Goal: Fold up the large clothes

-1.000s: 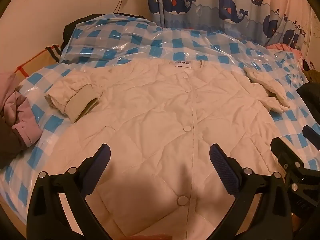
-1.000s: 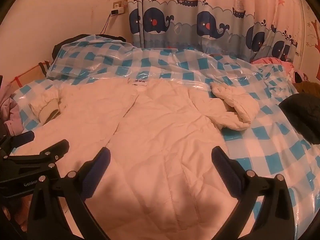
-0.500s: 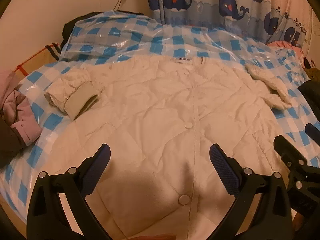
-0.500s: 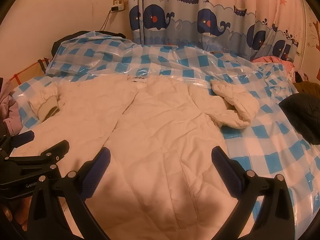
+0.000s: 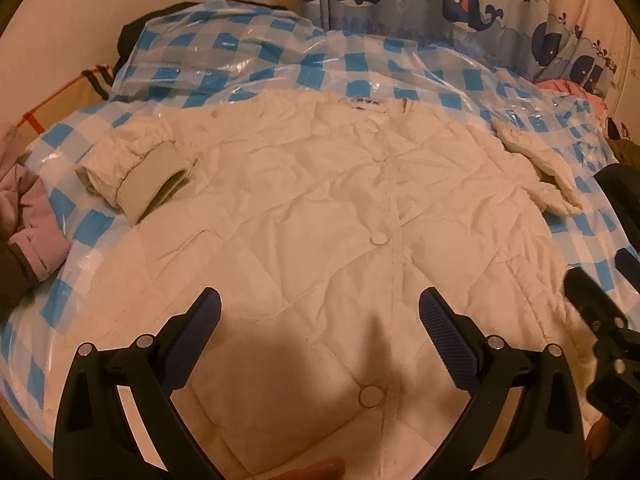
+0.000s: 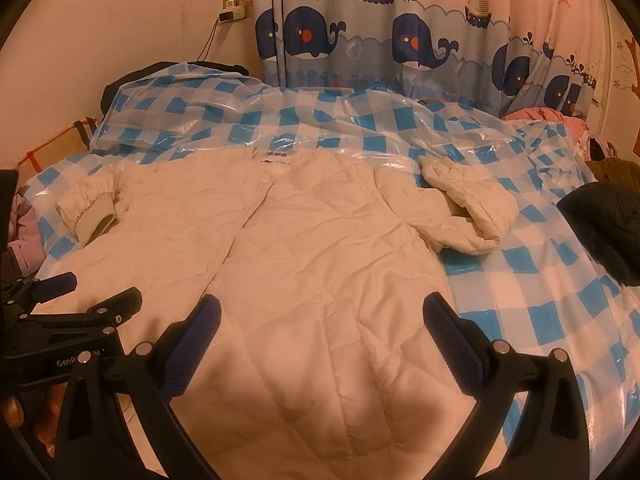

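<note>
A white quilted jacket (image 5: 320,208) lies flat, front up and buttoned, on a blue-and-white checked plastic sheet (image 5: 248,52) over the bed. Its left sleeve (image 5: 136,172) is folded back with the ribbed cuff showing; its right sleeve (image 5: 540,172) is bunched at the side. My left gripper (image 5: 320,320) is open and empty above the jacket's lower front. My right gripper (image 6: 320,320) is open and empty above the jacket (image 6: 312,248) on its right half. The left gripper also shows in the right wrist view (image 6: 68,304), at the left.
A pink and brown garment (image 5: 28,216) lies at the bed's left edge. A black garment (image 6: 600,224) lies at the right. A whale-print curtain (image 6: 400,36) and a wall socket (image 6: 232,6) stand behind the bed.
Both grippers have tilted slightly downward and moved a little closer over the jacket. Both stay open and the jacket has not moved.
</note>
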`<state>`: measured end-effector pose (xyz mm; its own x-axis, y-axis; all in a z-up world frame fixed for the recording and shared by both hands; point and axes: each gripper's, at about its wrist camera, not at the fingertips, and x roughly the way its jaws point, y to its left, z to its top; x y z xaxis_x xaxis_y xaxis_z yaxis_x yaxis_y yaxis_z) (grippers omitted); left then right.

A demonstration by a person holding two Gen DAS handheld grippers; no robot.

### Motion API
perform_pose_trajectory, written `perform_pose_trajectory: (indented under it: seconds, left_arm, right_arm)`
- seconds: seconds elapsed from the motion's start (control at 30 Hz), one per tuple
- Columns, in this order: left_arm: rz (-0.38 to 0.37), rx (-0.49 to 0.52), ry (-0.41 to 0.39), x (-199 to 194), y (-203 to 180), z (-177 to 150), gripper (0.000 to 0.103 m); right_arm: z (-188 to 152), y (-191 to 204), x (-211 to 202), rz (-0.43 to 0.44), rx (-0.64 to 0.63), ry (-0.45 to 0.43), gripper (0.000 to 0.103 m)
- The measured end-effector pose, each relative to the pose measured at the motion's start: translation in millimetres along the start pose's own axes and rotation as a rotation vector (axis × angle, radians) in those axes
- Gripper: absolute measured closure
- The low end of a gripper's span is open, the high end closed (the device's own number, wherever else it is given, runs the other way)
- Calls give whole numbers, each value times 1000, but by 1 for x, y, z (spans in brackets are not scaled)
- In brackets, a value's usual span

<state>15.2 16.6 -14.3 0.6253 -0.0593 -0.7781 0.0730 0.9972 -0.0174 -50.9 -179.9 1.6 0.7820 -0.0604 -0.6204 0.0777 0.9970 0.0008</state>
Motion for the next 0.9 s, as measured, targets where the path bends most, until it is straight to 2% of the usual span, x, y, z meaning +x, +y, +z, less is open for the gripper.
perform_pose_trajectory:
  seconds: [0.1,0.23,0.3,0.37,0.47,0.6,0.8,0.9]
  left_arm:
    - [-44,-12,43,7,3,1,8]
    - [-54,17,28,7,0,2,8]
    - [-102,2,18,5,3,4,8]
    - [-85,16,5,3,2,5,8]
    - [-42,18,-70,-5,2,6,8]
    - [-68,-55,-88,-10,9,7,8]
    - [-5,-26,-141,-20,5,7,8]
    - [-9,-37,-141,-21,6,7,8]
  right_arm:
    - [2,0,-3,-1,0,-7,6]
    - [7,-2,-10,-2,-1,-21,6]
    - [8,-2,-12,-5,-2,-31,6]
    - [9,-3,-14,-8,-2,-38,6]
    - [11,-3,-18,-15,-5,-48,6]
    - [12,-2,-21,-22,-14,-59,6]
    - [12,1,-21,-21,-25,-55,6]
    - [12,1,-21,-15,-24,-51,6]
